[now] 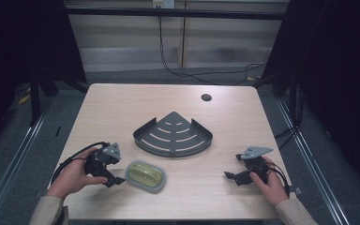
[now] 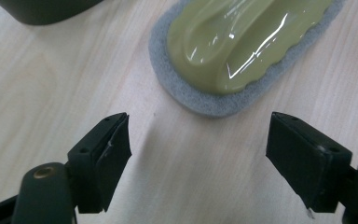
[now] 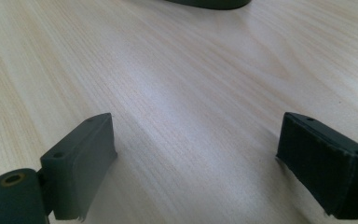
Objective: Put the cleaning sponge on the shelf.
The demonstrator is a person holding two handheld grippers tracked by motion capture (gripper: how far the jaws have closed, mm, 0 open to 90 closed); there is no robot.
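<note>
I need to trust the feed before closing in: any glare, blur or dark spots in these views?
High view: the table is evenly lit, surroundings dark. Left gripper view: white glare streaks on the scrubber's glossy green handle, left gripper casting a soft shadow. Right gripper view: sheen on the wood, right gripper slightly soft.

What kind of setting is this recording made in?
Probably a lab recording station, not a home: a bare wooden table ringed by dark curtains, with floor rails and loose cables behind it.

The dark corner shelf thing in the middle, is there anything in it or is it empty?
Empty. The high view shows the corner rack with its slotted floor bare; the green sponge brush lies outside it on the table.
</note>
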